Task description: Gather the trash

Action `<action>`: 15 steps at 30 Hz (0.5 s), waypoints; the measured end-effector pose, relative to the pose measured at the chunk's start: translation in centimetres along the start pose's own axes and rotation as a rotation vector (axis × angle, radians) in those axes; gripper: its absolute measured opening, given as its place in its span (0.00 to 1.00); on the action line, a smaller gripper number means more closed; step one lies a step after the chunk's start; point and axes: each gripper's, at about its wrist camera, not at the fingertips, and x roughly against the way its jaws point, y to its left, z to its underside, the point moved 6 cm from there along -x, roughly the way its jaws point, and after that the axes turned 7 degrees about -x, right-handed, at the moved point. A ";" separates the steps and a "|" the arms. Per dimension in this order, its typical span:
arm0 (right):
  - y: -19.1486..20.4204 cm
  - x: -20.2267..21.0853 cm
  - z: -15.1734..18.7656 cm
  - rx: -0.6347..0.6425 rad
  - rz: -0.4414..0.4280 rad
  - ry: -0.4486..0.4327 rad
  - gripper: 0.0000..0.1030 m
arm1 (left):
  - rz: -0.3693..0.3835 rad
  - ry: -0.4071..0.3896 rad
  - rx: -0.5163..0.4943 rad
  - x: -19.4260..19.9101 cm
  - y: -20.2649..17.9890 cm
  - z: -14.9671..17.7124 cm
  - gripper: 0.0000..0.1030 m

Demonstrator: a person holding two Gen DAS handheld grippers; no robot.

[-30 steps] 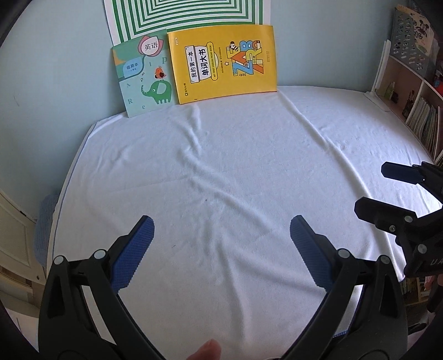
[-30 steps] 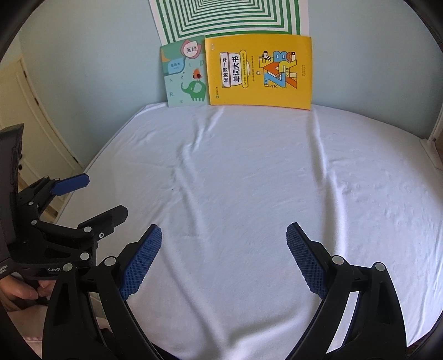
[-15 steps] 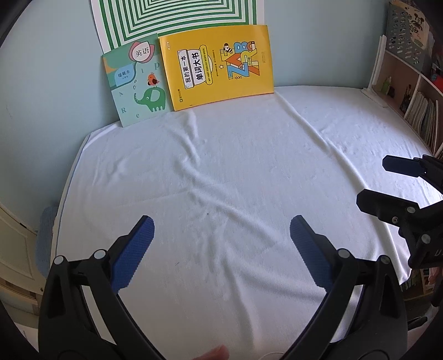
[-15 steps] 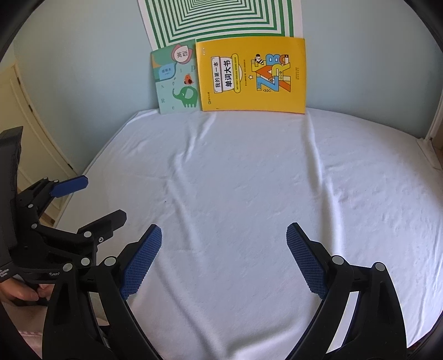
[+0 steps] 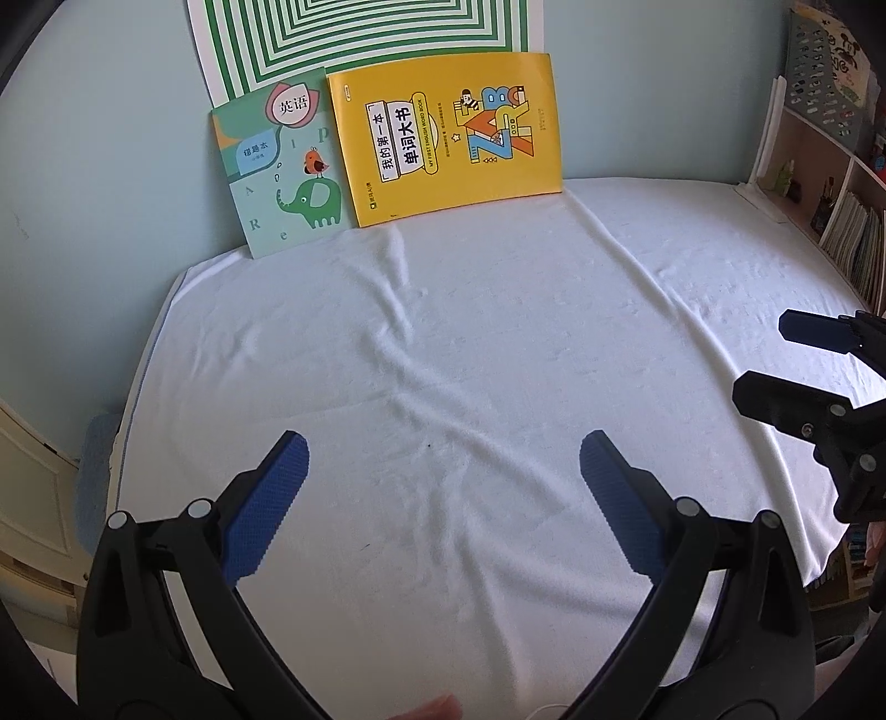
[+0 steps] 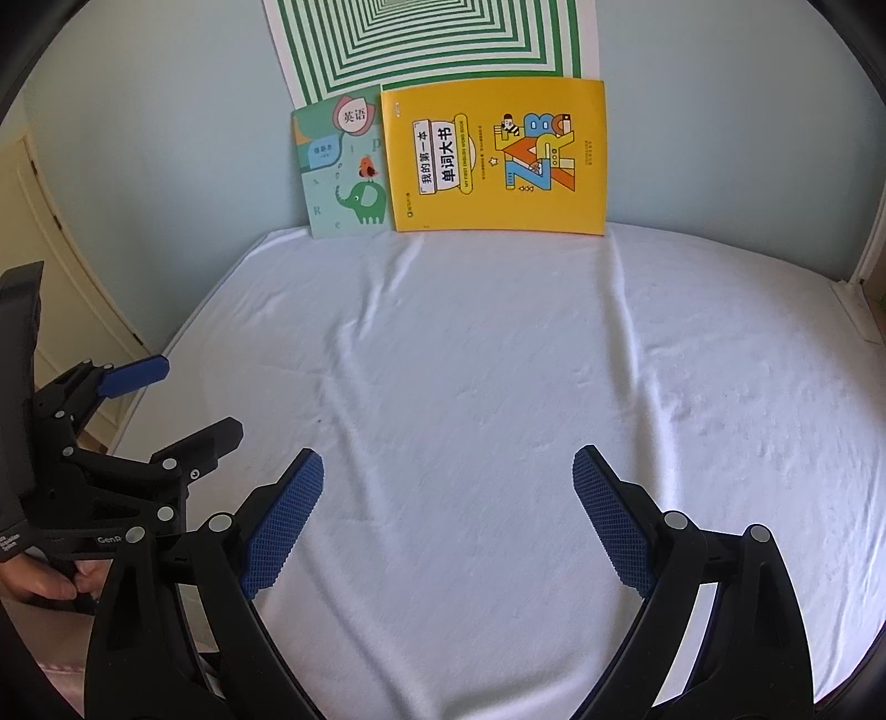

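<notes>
No trash shows in either view. My left gripper [image 5: 443, 454] hovers open over the near part of a table covered with a white cloth [image 5: 470, 343], nothing between its blue pads. My right gripper [image 6: 448, 465] is open too, also with nothing held, above the same cloth [image 6: 498, 360]. In the left wrist view the right gripper [image 5: 775, 360] appears at the right edge. In the right wrist view the left gripper [image 6: 183, 399] appears at the left edge, held by a hand [image 6: 39, 576].
A yellow word book [image 5: 448, 133] and a teal elephant notebook [image 5: 282, 166] lean on the pale blue wall, below a green striped poster [image 5: 360, 39]. A bookshelf [image 5: 830, 183] stands at the right. A cream door [image 6: 50, 266] is on the left.
Both views have shifted slightly; the books sit a little differently in frame. Both grippers stay open and nothing was picked up.
</notes>
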 end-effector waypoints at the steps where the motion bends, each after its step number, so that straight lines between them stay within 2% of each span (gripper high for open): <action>1: 0.0 -0.1 0.1 0.002 0.001 0.002 0.88 | 0.002 0.003 0.000 -0.1 0.0 0.0 0.93; 15: 0.1 -0.6 0.1 0.002 0.007 0.014 0.88 | 0.003 -0.004 0.014 -0.3 0.6 0.2 0.93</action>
